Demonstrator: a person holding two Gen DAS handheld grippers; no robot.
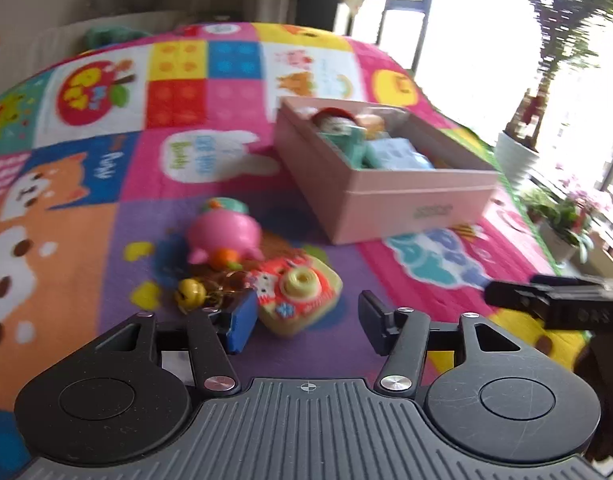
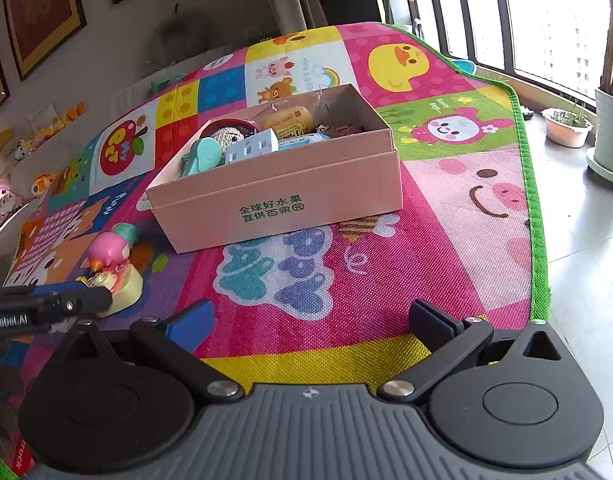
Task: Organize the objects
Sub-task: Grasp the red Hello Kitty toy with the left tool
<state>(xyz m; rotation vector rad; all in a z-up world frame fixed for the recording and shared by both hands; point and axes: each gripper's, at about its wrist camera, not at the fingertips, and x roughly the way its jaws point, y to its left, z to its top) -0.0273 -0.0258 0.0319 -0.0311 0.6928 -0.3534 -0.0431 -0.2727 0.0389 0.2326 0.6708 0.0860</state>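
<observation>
A pink cardboard box (image 1: 410, 200) (image 2: 282, 204) stands on the play mat, filled with several small toys. Left of it lie a pink pig toy (image 1: 222, 236) (image 2: 106, 252), a gold bell (image 1: 190, 292) and a yellow-and-red toy camera (image 1: 298, 292) (image 2: 126, 284). My left gripper (image 1: 306, 326) is open just over the mat. The toy camera lies between its fingertips, close to the blue pad (image 1: 242, 320); the pads do not press on it. My right gripper (image 2: 312, 322) is wide open and holds nothing, a short way in front of the box.
The colourful play mat (image 2: 446, 200) ends in a green border (image 2: 536, 240) on the right, with tiled floor (image 2: 586, 260) and plant pots (image 2: 568, 126) by the window. Plush toys (image 2: 38, 184) line the wall at the far left.
</observation>
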